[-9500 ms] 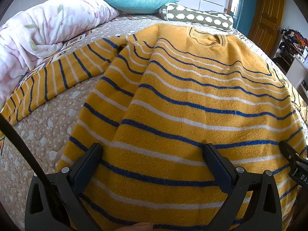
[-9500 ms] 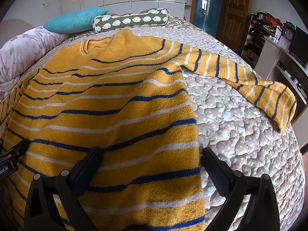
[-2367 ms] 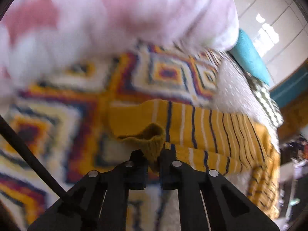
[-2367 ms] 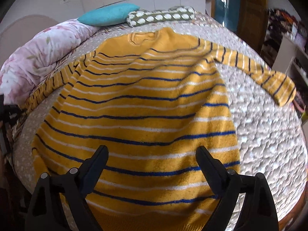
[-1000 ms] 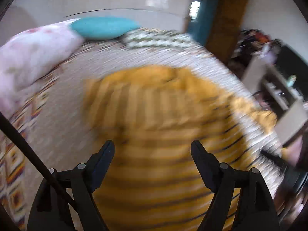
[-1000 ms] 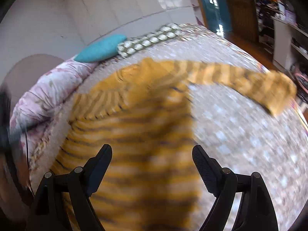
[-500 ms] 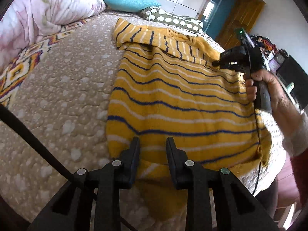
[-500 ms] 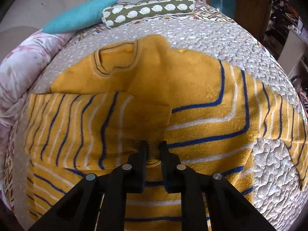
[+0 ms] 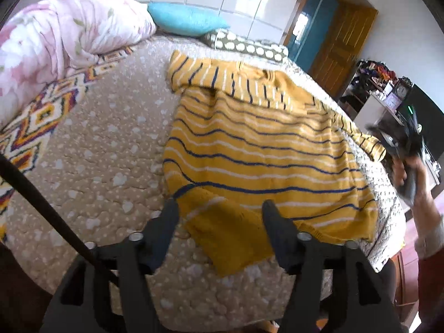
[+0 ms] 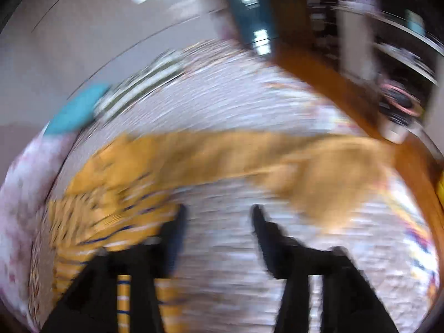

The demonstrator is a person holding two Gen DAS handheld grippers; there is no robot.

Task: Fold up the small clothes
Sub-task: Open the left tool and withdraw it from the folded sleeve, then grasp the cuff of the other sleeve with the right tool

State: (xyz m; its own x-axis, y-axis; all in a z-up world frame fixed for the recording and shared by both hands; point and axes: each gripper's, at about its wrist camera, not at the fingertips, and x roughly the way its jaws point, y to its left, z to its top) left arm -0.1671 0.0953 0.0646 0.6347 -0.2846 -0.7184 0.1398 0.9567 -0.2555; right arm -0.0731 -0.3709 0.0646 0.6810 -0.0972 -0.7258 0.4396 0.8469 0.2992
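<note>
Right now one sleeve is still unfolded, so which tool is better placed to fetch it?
The right tool. It is open over the bed beside the outstretched sleeve. The left tool, also open, hovers at the sweater's hem, on the side away from that sleeve.

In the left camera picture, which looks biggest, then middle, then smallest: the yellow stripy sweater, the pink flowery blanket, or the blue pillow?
1. Sweater, nearest the camera
2. Blanket, partly cut off at the edge
3. Pillow, farthest back

Fuzzy knit sweater (image 9: 263, 149); quilted matt bedspread (image 9: 111, 149); glossy wooden door (image 9: 341, 41)
</note>
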